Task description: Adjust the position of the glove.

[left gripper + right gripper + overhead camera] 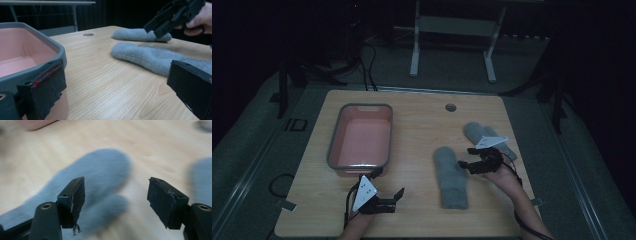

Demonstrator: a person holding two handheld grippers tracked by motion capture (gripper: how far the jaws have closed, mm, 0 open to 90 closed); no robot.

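Two grey mittens lie on the wooden table. The near mitten (pixel 451 175) (pixel 150 56) (pixel 105 172) lies lengthwise right of centre. The far mitten (pixel 477 132) (pixel 135 35) is partly hidden behind my right hand, and its edge (pixel 201 180) is blurred in the right gripper view. My right gripper (pixel 468 157) (pixel 116 200) hovers open just above the near mitten's upper right side, with nothing between its pads. My left gripper (pixel 388 184) (pixel 117 95) rests low near the front edge, open and empty. One of its jaws stands beside the corner of the pink tub (pixel 362 137) (pixel 25 57).
The grey-rimmed pink tub looks empty and takes up the table's left half. A round cable hole (pixel 450 107) (pixel 88 34) sits near the far edge. Bare wood (pixel 417 135) lies between the tub and the mittens. Beyond the table, a white desk frame (pixel 452 30) stands on the dark floor.
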